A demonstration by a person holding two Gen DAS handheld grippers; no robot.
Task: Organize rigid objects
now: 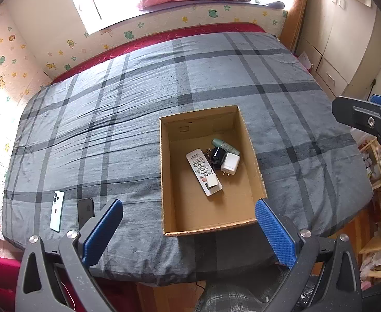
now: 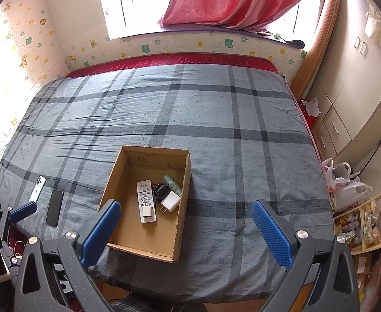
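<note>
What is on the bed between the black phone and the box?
Nothing, only bare checked blanket lies between the black phone and the cardboard box. The right wrist view shows it best.

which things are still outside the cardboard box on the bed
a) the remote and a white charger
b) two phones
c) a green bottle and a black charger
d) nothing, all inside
b: the white phone and black phone lie on the blanket left of the cardboard box.

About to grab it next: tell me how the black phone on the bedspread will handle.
The black phone is probably rigid and glossy, so it may slip between the pads. It lies flat on the soft bedspread, so getting under an edge looks awkward. It won't roll.
</note>
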